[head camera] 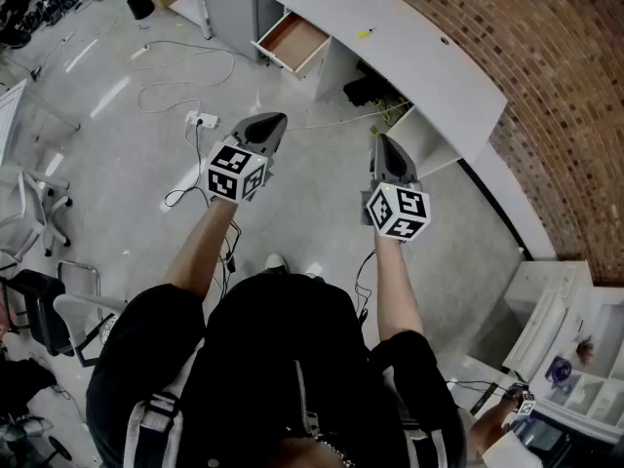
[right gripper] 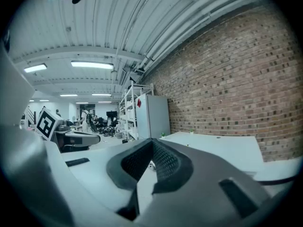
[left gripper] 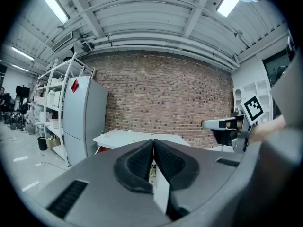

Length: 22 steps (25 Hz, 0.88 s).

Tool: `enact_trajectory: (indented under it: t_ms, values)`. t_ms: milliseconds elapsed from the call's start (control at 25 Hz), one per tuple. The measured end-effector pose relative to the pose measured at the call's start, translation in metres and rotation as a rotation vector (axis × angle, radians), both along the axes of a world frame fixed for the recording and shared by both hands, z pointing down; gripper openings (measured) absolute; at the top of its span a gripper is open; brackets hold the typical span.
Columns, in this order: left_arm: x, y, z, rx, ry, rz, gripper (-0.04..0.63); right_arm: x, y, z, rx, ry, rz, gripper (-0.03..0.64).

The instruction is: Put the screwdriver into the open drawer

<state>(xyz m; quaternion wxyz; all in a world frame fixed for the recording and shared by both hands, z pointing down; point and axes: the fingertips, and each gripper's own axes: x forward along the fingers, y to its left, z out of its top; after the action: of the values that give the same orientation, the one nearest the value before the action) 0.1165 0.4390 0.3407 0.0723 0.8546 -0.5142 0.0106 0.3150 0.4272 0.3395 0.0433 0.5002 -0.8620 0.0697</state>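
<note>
A small yellow screwdriver (head camera: 364, 33) lies on the white curved desk (head camera: 419, 57) by the brick wall. At the desk's left end an open drawer (head camera: 292, 42) shows its wooden inside. I hold both grippers in the air, well short of the desk and pointing toward it. My left gripper (head camera: 278, 118) is shut with nothing between its pads (left gripper: 142, 162). My right gripper (head camera: 378, 137) is shut and empty too, its pads (right gripper: 163, 160) touching. The left gripper view has the desk (left gripper: 137, 137) ahead and the right gripper (left gripper: 227, 124) at the side.
Cables and a power strip (head camera: 200, 120) lie on the floor in front of me. Office chairs (head camera: 39, 208) stand at the left. A tall grey cabinet (left gripper: 83, 117) stands left of the desk, and white shelving (head camera: 575, 339) at the lower right.
</note>
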Motion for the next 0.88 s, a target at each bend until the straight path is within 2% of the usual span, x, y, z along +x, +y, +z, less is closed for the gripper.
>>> enact_trajectory:
  t_ms: [160, 640, 800, 880]
  values:
    - [-0.006, 0.002, 0.001, -0.001, -0.008, -0.003, 0.025, -0.006, 0.0, 0.0, -0.009, -0.041, -0.002, 0.009]
    - [-0.022, -0.002, 0.011, 0.003, -0.012, -0.003, 0.025, -0.022, -0.007, 0.006, -0.008, -0.03, 0.026, 0.014]
    - [-0.032, -0.002, 0.012, -0.005, -0.011, -0.014, 0.025, -0.026, -0.008, 0.005, 0.0, -0.018, 0.025, 0.083]
    - [-0.037, -0.003, 0.015, -0.01, -0.013, -0.021, 0.025, -0.027, -0.01, 0.006, 0.005, 0.001, 0.029, 0.164]
